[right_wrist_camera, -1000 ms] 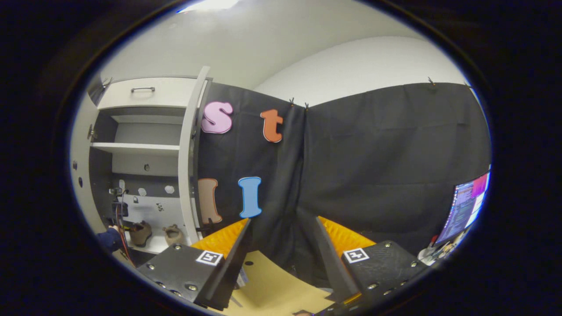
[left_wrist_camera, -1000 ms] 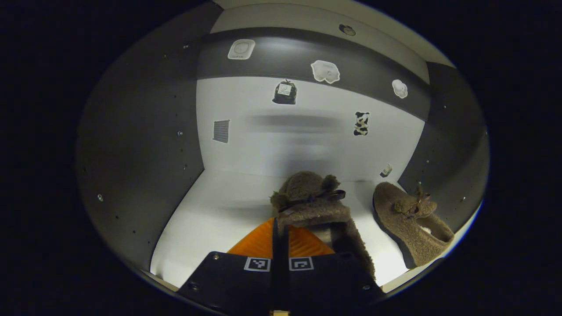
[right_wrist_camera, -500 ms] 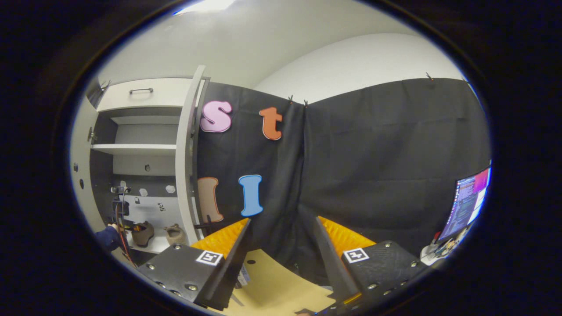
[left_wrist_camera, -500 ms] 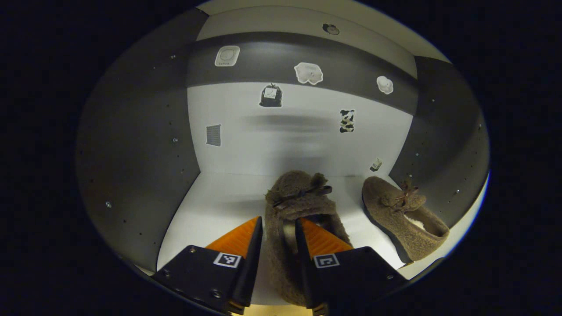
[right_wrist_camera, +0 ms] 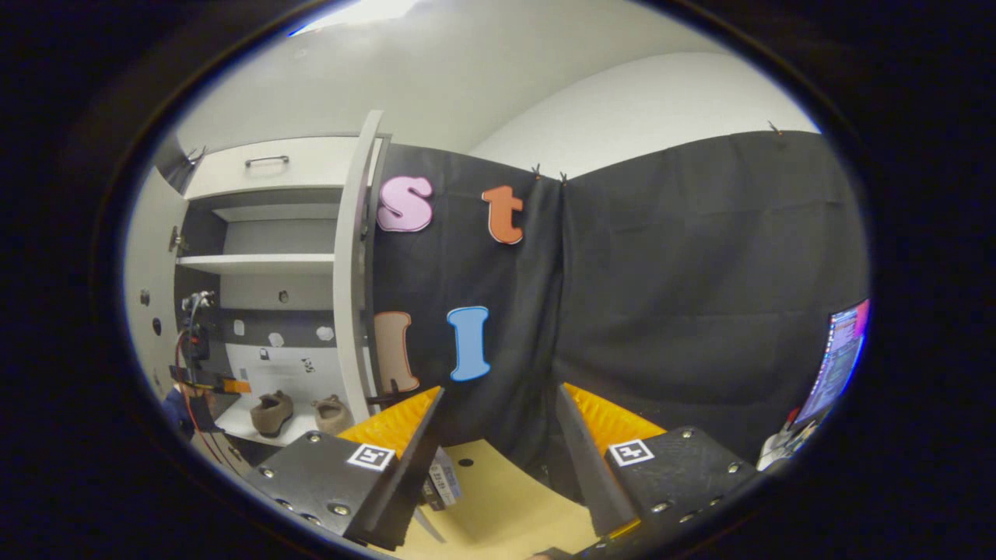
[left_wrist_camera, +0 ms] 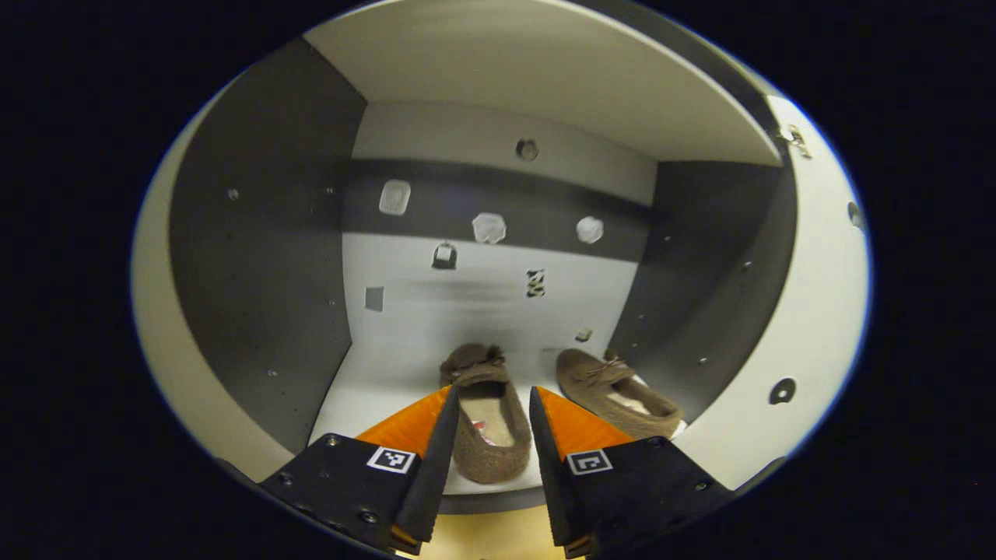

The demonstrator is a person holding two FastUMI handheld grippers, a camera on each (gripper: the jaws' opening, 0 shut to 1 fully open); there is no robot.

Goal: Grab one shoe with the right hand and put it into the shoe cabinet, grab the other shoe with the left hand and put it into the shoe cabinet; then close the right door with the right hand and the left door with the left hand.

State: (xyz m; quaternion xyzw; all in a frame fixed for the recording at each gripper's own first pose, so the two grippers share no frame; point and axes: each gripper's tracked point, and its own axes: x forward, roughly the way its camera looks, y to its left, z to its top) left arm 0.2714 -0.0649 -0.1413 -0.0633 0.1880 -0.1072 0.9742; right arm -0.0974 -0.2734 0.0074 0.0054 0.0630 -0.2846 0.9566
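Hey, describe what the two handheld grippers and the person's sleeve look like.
Left gripper and right gripper each have two black blocks with screws and a square black-and-white marker, tapering into wedge-shaped fingers. In the right gripper view, red cable hangs by the dark blue sleeve.

Your two shoes sit side by side on the bottom shelf (left_wrist_camera: 366, 393) of the shoe cabinet (right_wrist_camera: 264, 233): the left shoe (left_wrist_camera: 484, 420) lies straight ahead between your left gripper (left_wrist_camera: 489, 404) fingers, the right shoe (left_wrist_camera: 615, 389) just beside it against the right inner wall. Above them runs another shelf (right_wrist_camera: 257, 263), and the right door (right_wrist_camera: 354, 264) stands out between the cabinet and the booth wall. Your right gripper (right_wrist_camera: 498, 404) hangs well off to the cabinet's right, over a table (right_wrist_camera: 498, 505).
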